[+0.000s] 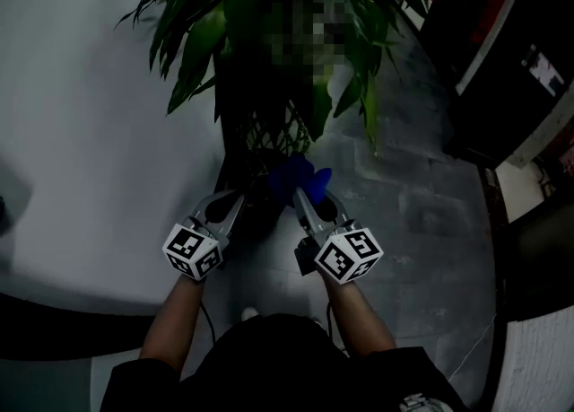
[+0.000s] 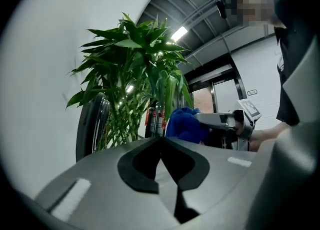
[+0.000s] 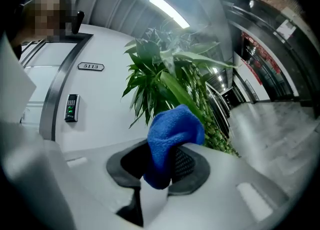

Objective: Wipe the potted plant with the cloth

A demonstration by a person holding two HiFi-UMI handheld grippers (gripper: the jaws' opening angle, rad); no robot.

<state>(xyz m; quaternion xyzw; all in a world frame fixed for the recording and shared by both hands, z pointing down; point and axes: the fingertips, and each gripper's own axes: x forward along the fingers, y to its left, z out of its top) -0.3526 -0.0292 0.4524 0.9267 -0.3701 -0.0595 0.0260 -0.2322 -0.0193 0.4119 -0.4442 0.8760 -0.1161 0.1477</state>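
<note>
Nearest, the left gripper (image 1: 230, 209) has its jaws pressed together on nothing, as its own view shows; beside it the right gripper (image 1: 303, 193) pinches a blue cloth (image 1: 300, 175), which bunches up out of the jaws; just beyond, the cloth sits low by the woven stalks (image 1: 280, 132) of the potted plant (image 1: 193, 51), contact unclear; green leaves spread above; behind stands a pale wall (image 1: 81, 114), with grey floor (image 1: 421, 222) to the right.

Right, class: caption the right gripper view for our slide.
Right tongs clamp a blue cloth before the leafy potted plant.
</note>
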